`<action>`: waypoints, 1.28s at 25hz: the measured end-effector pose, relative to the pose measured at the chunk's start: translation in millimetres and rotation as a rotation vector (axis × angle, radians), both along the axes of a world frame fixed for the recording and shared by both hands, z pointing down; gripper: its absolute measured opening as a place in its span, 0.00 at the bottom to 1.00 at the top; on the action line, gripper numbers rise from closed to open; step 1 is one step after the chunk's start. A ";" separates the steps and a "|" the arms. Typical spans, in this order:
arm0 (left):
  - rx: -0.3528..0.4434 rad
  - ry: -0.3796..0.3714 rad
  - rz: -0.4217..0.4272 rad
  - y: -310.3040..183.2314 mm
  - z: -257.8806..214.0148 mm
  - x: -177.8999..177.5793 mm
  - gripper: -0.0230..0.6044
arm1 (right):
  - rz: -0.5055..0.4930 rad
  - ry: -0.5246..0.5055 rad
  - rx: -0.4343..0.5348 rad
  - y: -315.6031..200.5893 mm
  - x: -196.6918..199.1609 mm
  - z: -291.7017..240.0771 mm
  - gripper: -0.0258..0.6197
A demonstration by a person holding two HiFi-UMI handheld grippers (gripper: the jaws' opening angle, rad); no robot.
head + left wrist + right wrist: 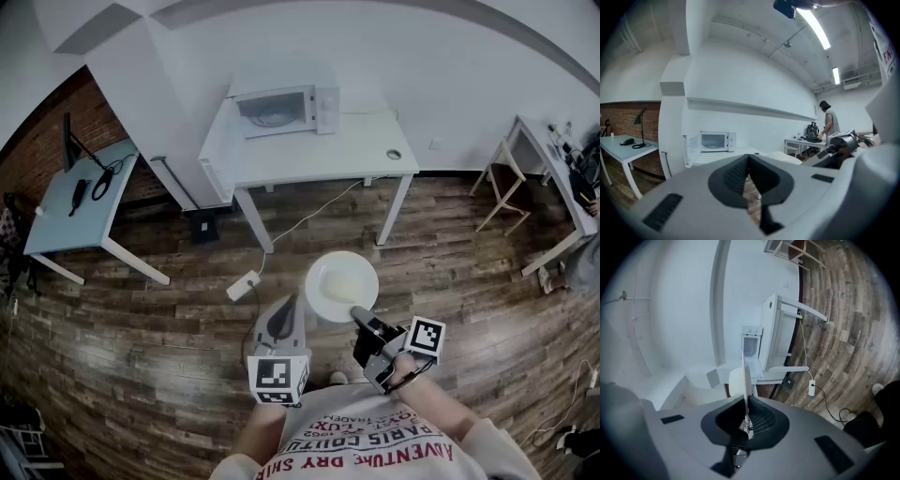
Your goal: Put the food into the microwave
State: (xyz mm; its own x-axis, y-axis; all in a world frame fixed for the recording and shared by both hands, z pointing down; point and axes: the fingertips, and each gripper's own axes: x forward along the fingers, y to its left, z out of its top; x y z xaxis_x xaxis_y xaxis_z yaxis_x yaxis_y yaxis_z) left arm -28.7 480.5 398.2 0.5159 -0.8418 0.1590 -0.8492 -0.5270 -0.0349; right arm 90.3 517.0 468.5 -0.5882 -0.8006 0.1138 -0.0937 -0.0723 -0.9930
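Both claws are held low in front of the torso, roughly level, noses toward the white rectangular worktop (323,161). The left claw (279,321) is kept upright. Its dark pads are brought together at the tips and nothing is caught between them. The right claw (362,315) is rolled onto its side, so the wooden plank floor (141,309) is seen at the right of its own view. It is clamped on the near rim of the round white plate (317,296).

The plate is carried in the air over the floor, just beside the left claw's nose. It is between the person and the worktop, and well apart from the white microwave oven (281,111). The microwave is set at the back left of the worktop, with its door swung open to its left.

Both forearms are cut off by the bottom edge of the head view, and the hands are largely covered by the marker cubes. In the right gripper view the plate is seen edge-on as a thin white blade, so its load is hidden there. The microwave cavity is small and pale in every view, and its inside cannot be made out.

The pale yellowish food (339,279) is seen as a flat, soft-edged patch in the middle of the plate, with a bare white rim all round it. What kind of food it is cannot be told.
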 end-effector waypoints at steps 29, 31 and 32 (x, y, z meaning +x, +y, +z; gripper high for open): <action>-0.072 -0.011 -0.016 10.7 16.8 -7.9 0.04 | 0.019 -0.018 -0.016 -1.4 11.5 7.3 0.08; -0.084 -0.010 -0.029 3.0 19.7 -14.3 0.04 | 0.020 -0.022 -0.022 -10.7 10.5 8.5 0.08; -0.091 -0.010 -0.035 -2.1 21.6 -18.0 0.04 | 0.020 -0.021 -0.027 -16.2 9.5 9.9 0.08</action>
State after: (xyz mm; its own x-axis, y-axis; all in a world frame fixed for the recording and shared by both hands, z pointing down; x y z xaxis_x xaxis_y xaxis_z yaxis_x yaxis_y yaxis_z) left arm -46.7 478.5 419.8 0.4848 -0.8410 0.2402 -0.8668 -0.4986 0.0034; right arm 99.8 500.8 478.4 -0.5747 -0.8090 0.1229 -0.0710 -0.1003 -0.9924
